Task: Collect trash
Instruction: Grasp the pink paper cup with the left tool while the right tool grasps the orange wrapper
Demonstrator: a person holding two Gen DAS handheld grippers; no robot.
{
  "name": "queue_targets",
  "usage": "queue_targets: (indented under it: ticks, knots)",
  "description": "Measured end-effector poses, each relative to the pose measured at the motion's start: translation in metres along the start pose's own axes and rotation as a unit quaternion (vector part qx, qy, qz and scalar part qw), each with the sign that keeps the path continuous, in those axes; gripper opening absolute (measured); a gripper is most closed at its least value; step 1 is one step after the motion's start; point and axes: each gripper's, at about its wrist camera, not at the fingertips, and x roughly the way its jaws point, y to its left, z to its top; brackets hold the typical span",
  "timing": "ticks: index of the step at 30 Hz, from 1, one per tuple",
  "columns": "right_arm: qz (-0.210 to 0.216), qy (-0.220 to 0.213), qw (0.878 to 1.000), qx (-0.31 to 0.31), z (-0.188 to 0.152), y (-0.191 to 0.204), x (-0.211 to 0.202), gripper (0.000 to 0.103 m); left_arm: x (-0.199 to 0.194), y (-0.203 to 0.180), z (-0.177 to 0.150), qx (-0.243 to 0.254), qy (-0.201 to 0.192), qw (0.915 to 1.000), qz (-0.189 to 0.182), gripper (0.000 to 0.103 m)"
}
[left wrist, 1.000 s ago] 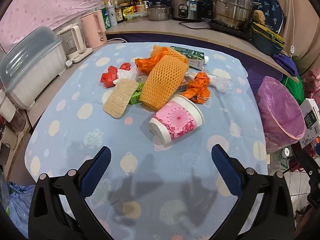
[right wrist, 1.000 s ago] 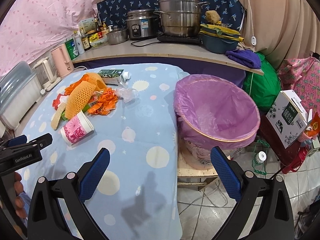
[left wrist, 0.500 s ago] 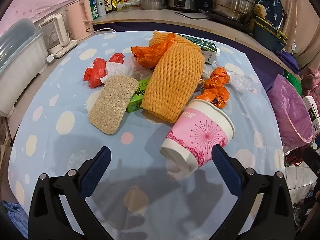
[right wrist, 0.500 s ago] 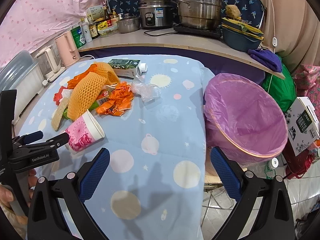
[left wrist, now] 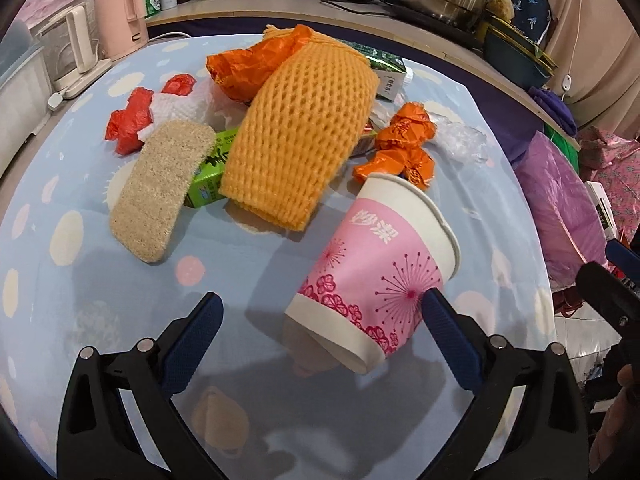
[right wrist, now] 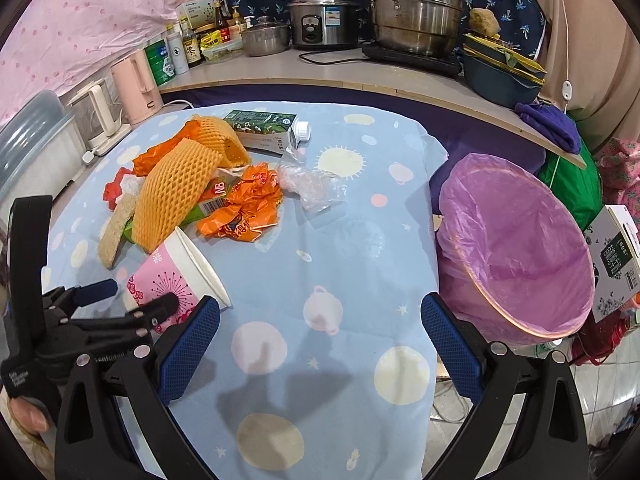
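Pink paper cup (left wrist: 376, 276) lies tipped between the spread jaws of the left gripper (left wrist: 320, 312), partly hiding its base. The right gripper (right wrist: 320, 320), also spread, hovers over bare tablecloth (right wrist: 332, 264) beside the purple-lined bin (right wrist: 516, 248).

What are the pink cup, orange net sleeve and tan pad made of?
Pink cup: likely paper, matte printed wall, rolled white rim. Orange net sleeve: looks like foam mesh, soft matte lattice of holes. Tan pad: coarse fibrous surface, possibly loofah; cannot be sure.
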Motion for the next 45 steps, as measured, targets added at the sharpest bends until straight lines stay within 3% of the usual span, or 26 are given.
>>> queue_targets:
  ticks: [5,9,21,26,31,37,39,42,43,45]
  knots:
    - [-0.001,0.004,1.000,-0.001,-0.001,0.000,0.002,0.097,0.002,-0.007,-0.006,-0.007,0.009,0.9994,-0.032,0.068]
    - [0.000,0.004,1.000,-0.001,-0.001,0.000,0.003,0.097,-0.006,-0.007,-0.007,-0.014,-0.003,0.9993,-0.036,0.050]
    - [0.021,0.000,1.000,-0.012,0.010,0.003,0.022,0.096,-0.045,0.006,0.000,-0.019,-0.047,0.9987,0.003,0.049]
    - [0.051,0.006,0.999,-0.015,0.026,0.015,0.041,0.090,-0.063,0.030,-0.004,-0.040,-0.052,0.9975,0.027,0.049]
    - [0.089,0.020,0.996,-0.004,0.047,0.031,0.073,0.075,-0.070,0.050,-0.009,-0.061,-0.050,0.9961,0.041,0.049]
    - [0.102,0.016,0.995,0.012,0.074,0.044,0.103,0.071,-0.070,0.060,-0.011,-0.073,-0.048,0.9951,0.045,0.049]
    - [0.097,0.019,0.995,0.010,0.081,0.048,0.114,0.067,-0.068,0.061,-0.011,-0.074,-0.047,0.9951,0.044,0.049]
    - [0.097,0.028,0.995,0.010,0.085,0.051,0.128,0.048,-0.068,0.061,-0.012,-0.075,-0.046,0.9951,0.045,0.049]
    - [0.100,0.032,0.994,0.011,0.085,0.051,0.131,0.037,-0.068,0.062,-0.012,-0.075,-0.046,0.9951,0.045,0.049]
    - [0.113,0.035,0.993,0.017,0.083,0.049,0.134,0.030,-0.069,0.062,-0.013,-0.076,-0.047,0.9950,0.044,0.049]
